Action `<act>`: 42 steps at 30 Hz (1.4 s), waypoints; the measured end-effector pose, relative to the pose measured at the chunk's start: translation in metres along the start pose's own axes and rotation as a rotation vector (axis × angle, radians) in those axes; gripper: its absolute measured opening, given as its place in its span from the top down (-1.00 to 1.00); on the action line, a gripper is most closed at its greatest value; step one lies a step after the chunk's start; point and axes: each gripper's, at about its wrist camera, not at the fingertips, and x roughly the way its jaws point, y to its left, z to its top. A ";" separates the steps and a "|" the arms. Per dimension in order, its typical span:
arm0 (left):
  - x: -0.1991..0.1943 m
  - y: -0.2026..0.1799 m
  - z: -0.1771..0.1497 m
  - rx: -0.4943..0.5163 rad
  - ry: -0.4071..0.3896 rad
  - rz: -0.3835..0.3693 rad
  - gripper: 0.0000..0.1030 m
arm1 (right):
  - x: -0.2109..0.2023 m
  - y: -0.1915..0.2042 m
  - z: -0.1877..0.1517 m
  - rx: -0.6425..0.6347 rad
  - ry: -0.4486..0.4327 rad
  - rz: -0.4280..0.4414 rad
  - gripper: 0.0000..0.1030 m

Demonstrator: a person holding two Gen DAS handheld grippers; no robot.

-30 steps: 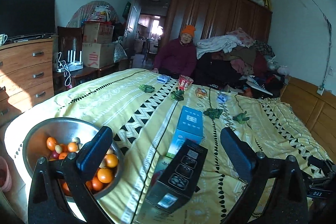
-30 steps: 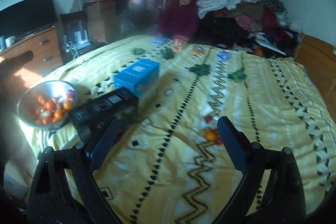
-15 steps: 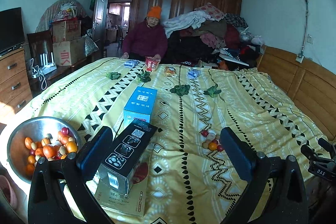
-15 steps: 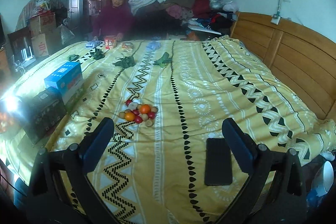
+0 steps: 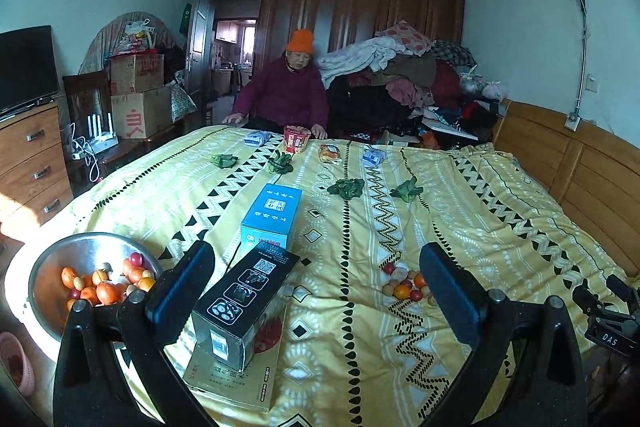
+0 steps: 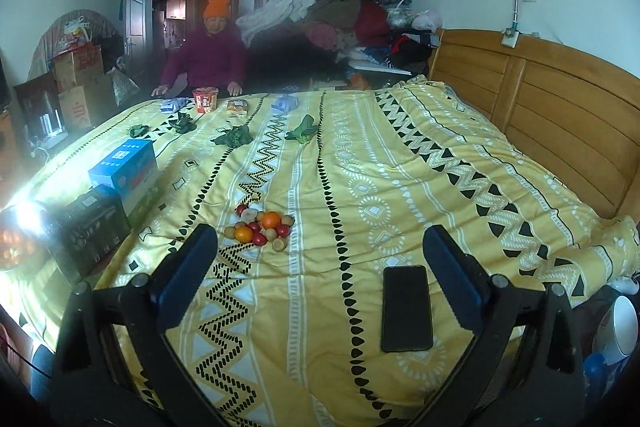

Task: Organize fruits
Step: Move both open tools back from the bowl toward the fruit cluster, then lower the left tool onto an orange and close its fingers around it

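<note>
Lying loose on the bedspread [image 6: 400, 163], small orange and red fruits [image 6: 262, 229]; both grippers gape empty

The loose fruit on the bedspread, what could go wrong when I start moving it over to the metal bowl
1. The loose fruit is small and round on a soft bedspread; nudging the pile may scatter it.
2. The black box and blue box stand between the pile and the metal bowl, so a carrying gripper could clip them.
3. The phone lies close to the right gripper and could get knocked.
</note>
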 end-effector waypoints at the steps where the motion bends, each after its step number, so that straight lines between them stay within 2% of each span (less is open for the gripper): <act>1: 0.000 0.001 -0.001 0.002 0.001 -0.001 -0.99 | 0.000 0.000 0.000 0.000 0.004 -0.001 -1.00; 16: 0.015 0.017 -0.020 -0.054 0.064 -0.051 -0.99 | -0.005 0.019 0.003 -0.065 0.034 -0.016 -1.00; 22: 0.034 0.013 -0.031 -0.048 0.106 -0.065 -0.99 | 0.011 0.021 -0.005 -0.055 0.064 0.043 -1.00; 28: 0.085 -0.027 -0.048 0.025 0.178 -0.158 -0.99 | 0.051 0.015 -0.022 -0.024 0.149 0.111 -0.99; 31: 0.135 -0.055 -0.065 0.075 0.244 -0.204 -0.99 | 0.078 0.009 -0.031 -0.005 0.196 0.147 -0.97; 33: 0.179 -0.073 -0.080 0.091 0.310 -0.237 -0.97 | 0.093 0.004 -0.037 0.011 0.225 0.167 -0.80; 34: 0.206 -0.081 -0.089 0.087 0.363 -0.252 -0.86 | 0.104 -0.001 -0.041 0.027 0.252 0.185 -0.73; 35: 0.228 -0.086 -0.097 0.071 0.414 -0.276 -0.57 | 0.114 -0.005 -0.044 0.047 0.277 0.204 -0.62; 37: 0.277 -0.098 -0.115 0.016 0.531 -0.331 -0.13 | 0.130 -0.013 -0.050 0.082 0.319 0.238 -0.46; 42: 0.362 -0.128 -0.155 -0.077 0.694 -0.384 0.08 | 0.167 -0.027 -0.061 0.117 0.383 0.231 -0.42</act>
